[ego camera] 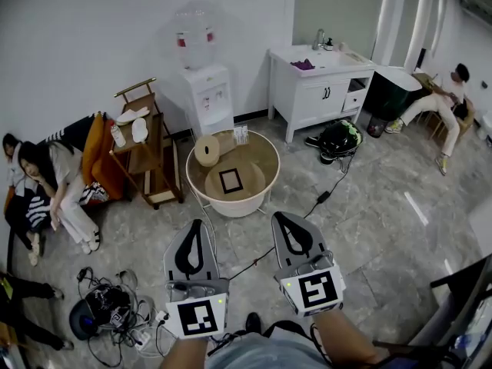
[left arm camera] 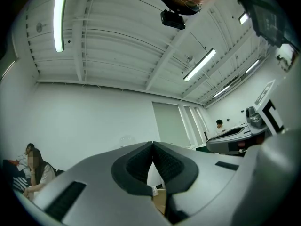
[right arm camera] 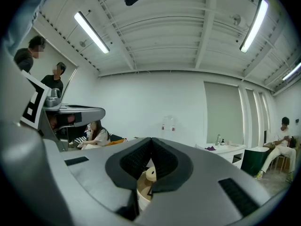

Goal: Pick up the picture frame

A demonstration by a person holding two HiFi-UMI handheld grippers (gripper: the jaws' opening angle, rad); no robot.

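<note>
Items, as I hold them:

1. Left gripper [ego camera: 197, 225]: clenched. The jaws meet at the tips with nothing between them. It hangs over the grey floor, near side of the table, pointing towards it.
2. Right gripper [ego camera: 280, 218]: clenched likewise and empty, beside the left and apart from it. Its own view shows a roll [right arm camera: 151, 173] through the slot below the closed tips.
3. Picture frame [ego camera: 230, 181]: dark, rectangular, lying flat near the middle of the table top. Neither gripper touches it; both are well short of it.
4. Table [ego camera: 231, 206]: round, with a white wall and a wooden top. It stands ahead of both grippers.
5. Roll, beige: on the table top, behind and left of the frame.
6. Small pale box [ego camera: 241, 134]: at the table's far edge.
7. Water dispenser [ego camera: 207, 91]: white, against the wall behind the table.
8. Cabinet [ego camera: 319, 83]: white, with a sink, right of the dispenser.
9. Wooden rack [ego camera: 146, 148]: left of the table.
10. Seated people [ego camera: 46, 183]: far left.
</note>
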